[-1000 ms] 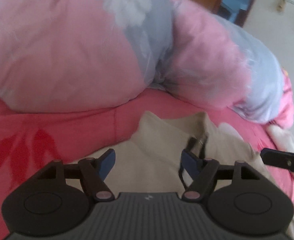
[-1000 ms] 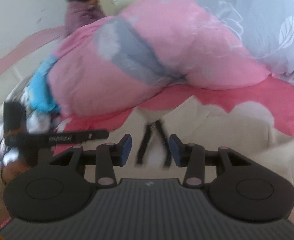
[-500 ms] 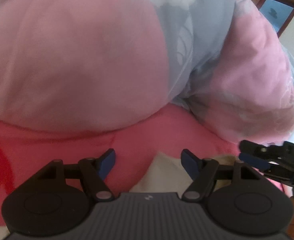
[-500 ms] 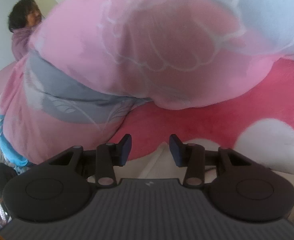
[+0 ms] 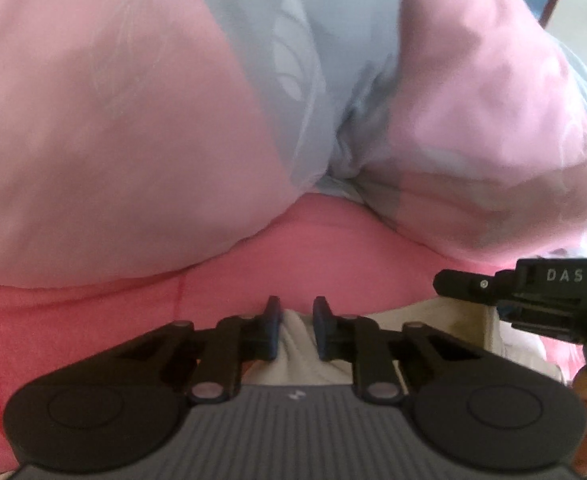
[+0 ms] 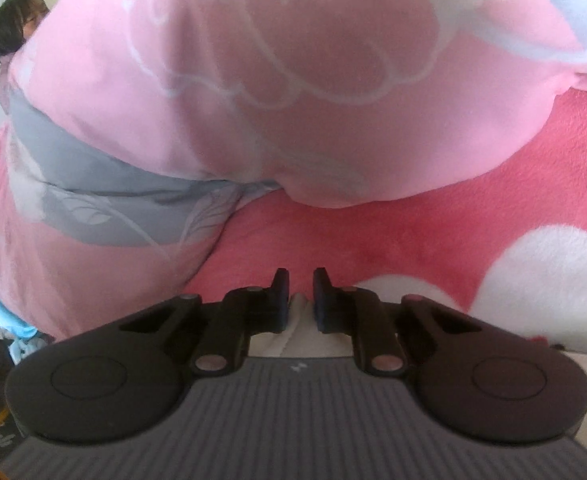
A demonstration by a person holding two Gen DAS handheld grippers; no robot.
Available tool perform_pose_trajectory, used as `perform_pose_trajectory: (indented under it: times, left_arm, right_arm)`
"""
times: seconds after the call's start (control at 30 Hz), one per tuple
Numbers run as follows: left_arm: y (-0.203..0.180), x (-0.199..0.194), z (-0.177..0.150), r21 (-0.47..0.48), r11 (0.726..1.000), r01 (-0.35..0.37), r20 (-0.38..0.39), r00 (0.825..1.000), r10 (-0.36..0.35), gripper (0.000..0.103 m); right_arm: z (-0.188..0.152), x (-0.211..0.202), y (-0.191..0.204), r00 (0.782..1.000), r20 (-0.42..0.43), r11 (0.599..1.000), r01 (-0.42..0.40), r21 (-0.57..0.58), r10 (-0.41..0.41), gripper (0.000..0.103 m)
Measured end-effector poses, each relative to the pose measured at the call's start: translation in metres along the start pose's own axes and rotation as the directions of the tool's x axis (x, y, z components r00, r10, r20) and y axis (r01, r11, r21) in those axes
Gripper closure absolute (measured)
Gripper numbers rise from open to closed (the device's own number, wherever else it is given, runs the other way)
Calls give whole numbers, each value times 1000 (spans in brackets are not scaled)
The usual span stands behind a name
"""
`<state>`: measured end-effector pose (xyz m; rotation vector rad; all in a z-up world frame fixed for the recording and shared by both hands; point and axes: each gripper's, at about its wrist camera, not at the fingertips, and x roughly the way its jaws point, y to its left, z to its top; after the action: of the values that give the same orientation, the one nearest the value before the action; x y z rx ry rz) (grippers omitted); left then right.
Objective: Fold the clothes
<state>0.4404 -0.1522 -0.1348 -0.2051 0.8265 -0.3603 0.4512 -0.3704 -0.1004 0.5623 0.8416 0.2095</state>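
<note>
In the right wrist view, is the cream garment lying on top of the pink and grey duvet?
No, the cream garment lies on the pink blanket, in front of the bulging duvet.

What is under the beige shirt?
The pink blanket lies under the beige shirt. Both tools cover most of the shirt, so whatever else lies beneath is hidden.

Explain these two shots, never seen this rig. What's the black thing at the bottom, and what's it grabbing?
No robot: a person holds a two-finger gripper in each hand, each with a fisheye camera looking along its fingers. One picture is from the left gripper, the other from the right gripper. Both sets of jaws are closing on the edge of a beige garment lying on a pink bed cover. Behind it is a bunched pink and grey duvet. The right gripper also shows at the left view's edge.
</note>
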Motion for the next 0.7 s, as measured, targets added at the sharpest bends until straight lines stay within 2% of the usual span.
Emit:
perform_pose_trajectory:
  times: [0.13, 0.33, 0.53, 0.7]
  left_arm:
    - [-4, -15, -5, 19, 1000, 17, 22, 1000, -17, 89]
    - [-18, -54, -15, 116, 992, 39, 95, 994, -50, 89]
    - [-24, -87, -46, 194, 979, 60, 144, 986, -89, 89]
    - [-25, -107, -80, 262, 962, 79, 159, 980, -124, 89]
  right_arm:
    - [-7, -15, 0, 1000, 6, 1000, -29, -8, 29, 94]
    - [-25, -45, 11, 999, 12, 998, -50, -40, 50, 94]
    - [-39, -94, 14, 997, 30, 995, -74, -64, 76, 94]
    - [-67, -131, 17, 995, 28, 990, -90, -113, 93, 94]
